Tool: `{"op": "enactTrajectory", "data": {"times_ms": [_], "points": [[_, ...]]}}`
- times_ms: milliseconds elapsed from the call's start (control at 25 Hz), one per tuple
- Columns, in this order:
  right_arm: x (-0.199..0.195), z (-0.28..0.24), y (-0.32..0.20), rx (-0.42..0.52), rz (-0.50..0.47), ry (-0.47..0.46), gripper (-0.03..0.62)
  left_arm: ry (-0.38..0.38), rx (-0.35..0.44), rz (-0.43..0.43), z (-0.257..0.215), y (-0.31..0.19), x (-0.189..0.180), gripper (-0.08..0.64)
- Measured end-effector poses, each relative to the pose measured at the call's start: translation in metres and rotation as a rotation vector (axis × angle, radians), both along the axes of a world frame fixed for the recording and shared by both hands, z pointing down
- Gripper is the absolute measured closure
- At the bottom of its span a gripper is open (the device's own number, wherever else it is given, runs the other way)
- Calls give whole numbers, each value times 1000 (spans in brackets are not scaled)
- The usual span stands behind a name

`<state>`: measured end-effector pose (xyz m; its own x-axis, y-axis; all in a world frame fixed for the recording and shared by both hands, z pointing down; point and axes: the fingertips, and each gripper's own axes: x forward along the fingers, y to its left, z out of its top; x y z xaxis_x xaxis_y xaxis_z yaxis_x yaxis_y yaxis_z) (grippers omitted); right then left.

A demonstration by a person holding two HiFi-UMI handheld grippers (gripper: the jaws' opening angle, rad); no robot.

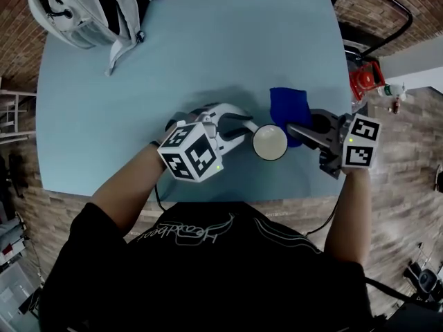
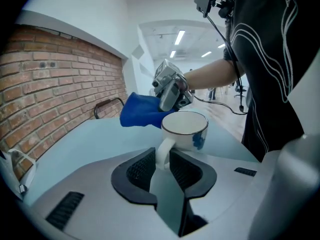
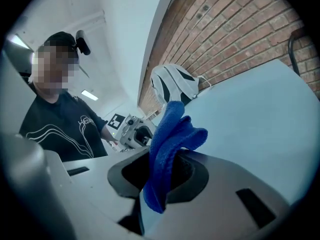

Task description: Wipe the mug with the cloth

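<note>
Reaching inward from both sides, left tool (image 1: 247, 130) clamped on mug (image 1: 270, 142) handle, right tool (image 1: 299, 131) clamped on cloth (image 1: 287, 105).

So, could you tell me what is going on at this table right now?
A person is working with a gripper in each hand at a light blue table. The left gripper is closed on the handle of a white mug, which stands upright on the table. The right gripper pinches a blue cloth and holds it close by the mug's far side. Whether the cloth touches the mug I cannot tell.
</note>
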<state>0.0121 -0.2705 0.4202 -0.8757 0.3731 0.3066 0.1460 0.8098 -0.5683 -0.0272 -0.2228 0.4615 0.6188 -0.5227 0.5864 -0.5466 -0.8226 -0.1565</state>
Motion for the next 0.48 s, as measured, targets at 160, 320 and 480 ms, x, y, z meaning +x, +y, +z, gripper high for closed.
{"op": "enactTrajectory", "data": {"times_ms": [160,320,480], "points": [[-6,8,-2,-25,-11,33,532,3,-16,1,0,-2,0,479],[-15,28,-3,-95,-11,119,532,8,-24,-7,1,-2,0,479],[-23,55,-1,-38,-21,248,532,7,-19,-27,0,-4,0,477]]}}
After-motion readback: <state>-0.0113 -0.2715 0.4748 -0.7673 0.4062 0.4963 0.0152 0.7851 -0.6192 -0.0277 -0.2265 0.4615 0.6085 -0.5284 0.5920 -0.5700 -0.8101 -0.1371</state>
